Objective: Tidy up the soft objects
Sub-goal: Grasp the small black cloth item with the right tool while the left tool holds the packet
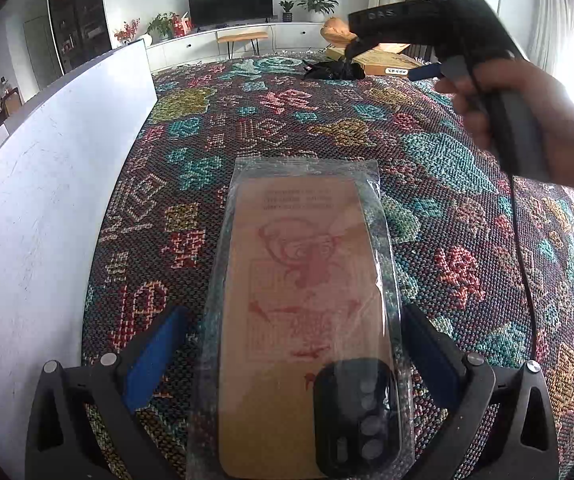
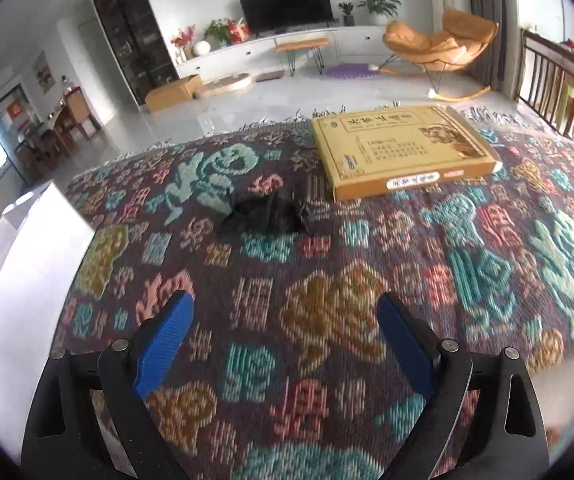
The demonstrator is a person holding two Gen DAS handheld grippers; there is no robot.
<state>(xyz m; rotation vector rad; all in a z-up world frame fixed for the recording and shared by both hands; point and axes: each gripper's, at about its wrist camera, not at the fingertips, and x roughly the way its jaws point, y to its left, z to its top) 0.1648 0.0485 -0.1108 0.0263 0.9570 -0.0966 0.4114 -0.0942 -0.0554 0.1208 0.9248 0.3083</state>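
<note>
A phone case in a clear plastic bag [image 1: 307,300] lies on the patterned woven cloth [image 1: 427,184], between the open blue-padded fingers of my left gripper [image 1: 287,344], which do not touch it. A crumpled black soft item [image 2: 267,212] lies further off on the cloth; it also shows in the left wrist view [image 1: 333,69]. My right gripper [image 2: 285,336] is open and empty, held above the cloth and short of the black item. In the left wrist view the right gripper [image 1: 419,62] is held in a hand at the upper right.
A flat yellow box [image 2: 403,148] lies beyond the black item at the cloth's far edge. A white board [image 1: 47,184] stands along the left side. Beyond are a TV stand, plants, an orange rocking chair [image 2: 439,46] and a wooden railing at the right.
</note>
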